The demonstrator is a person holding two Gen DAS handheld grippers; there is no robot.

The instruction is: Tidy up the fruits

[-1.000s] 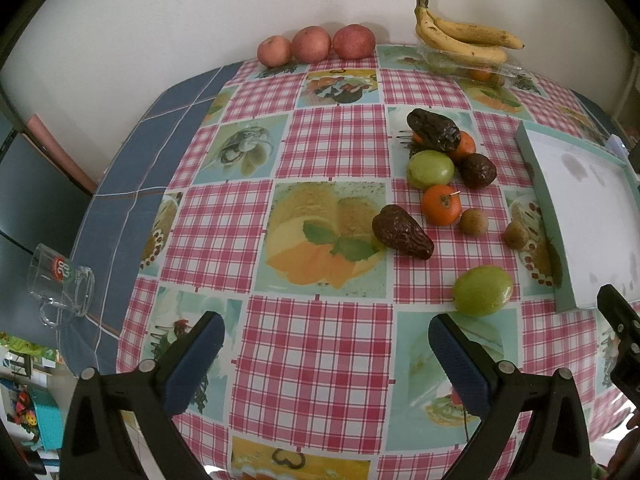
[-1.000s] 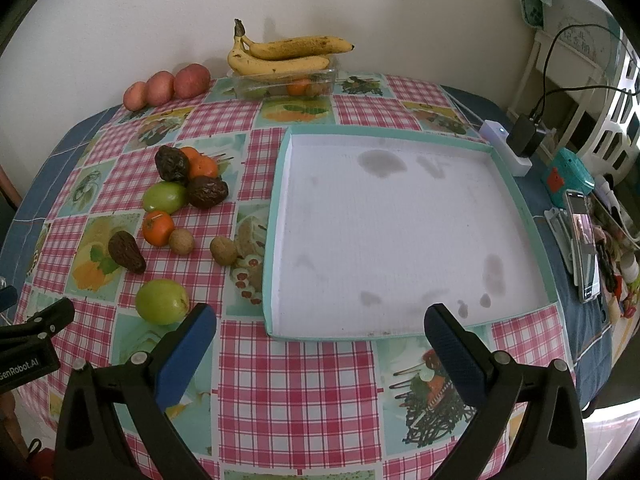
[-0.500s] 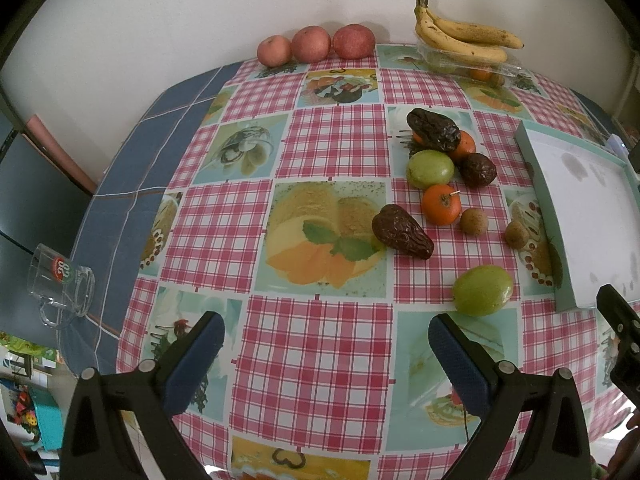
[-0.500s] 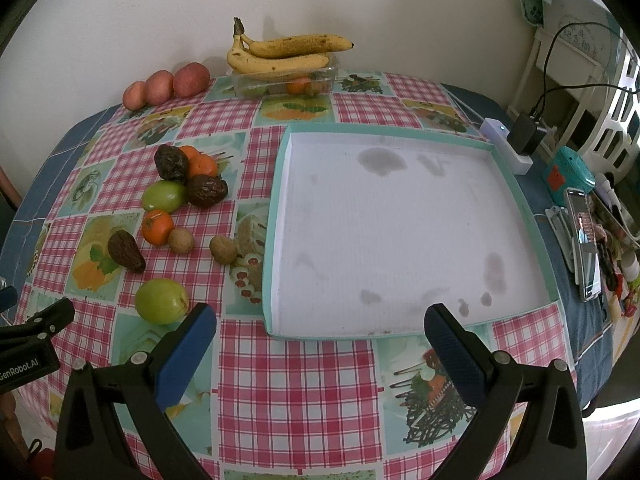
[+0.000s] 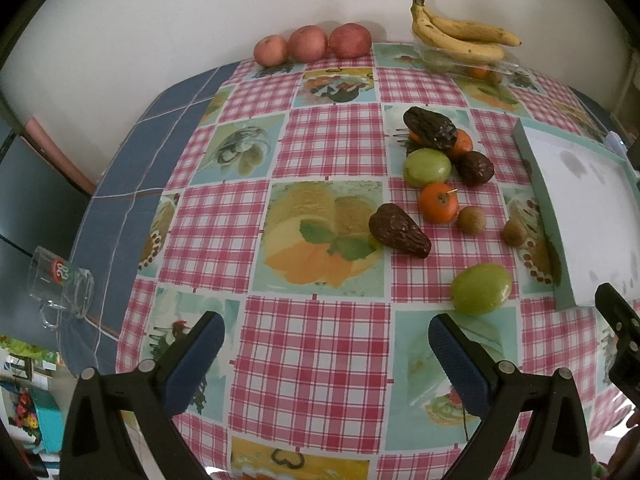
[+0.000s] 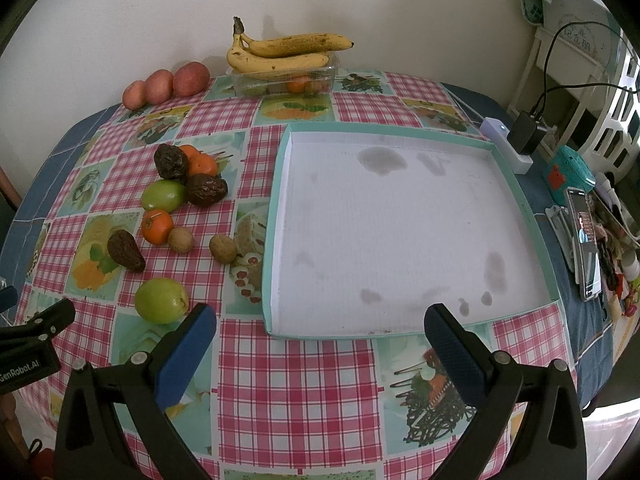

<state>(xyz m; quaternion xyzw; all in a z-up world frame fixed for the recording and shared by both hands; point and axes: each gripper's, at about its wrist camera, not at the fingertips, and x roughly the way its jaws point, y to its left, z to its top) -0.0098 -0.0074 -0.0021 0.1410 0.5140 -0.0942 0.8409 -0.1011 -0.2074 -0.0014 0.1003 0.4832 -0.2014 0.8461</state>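
Loose fruit lies on the checked tablecloth: a near green fruit [image 5: 481,289] [image 6: 161,300], a dark avocado [image 5: 398,230] [image 6: 125,251], an orange [image 5: 438,203] [image 6: 157,226], two brown kiwis [image 5: 471,219] [image 6: 222,248], and a pile with a second green fruit [image 6: 163,195] and dark avocados. An empty white tray with a teal rim [image 6: 276,216] [image 5: 540,200] lies to their right. My left gripper [image 5: 326,346] is open and empty above the table's near side. My right gripper [image 6: 320,338] is open and empty, before the tray's near rim.
Three red apples [image 5: 312,42] and a clear box topped with bananas [image 6: 280,54] stand by the back wall. A glass mug [image 5: 60,284] sits at the left table edge. A phone [image 6: 586,240], charger and clutter lie right of the tray.
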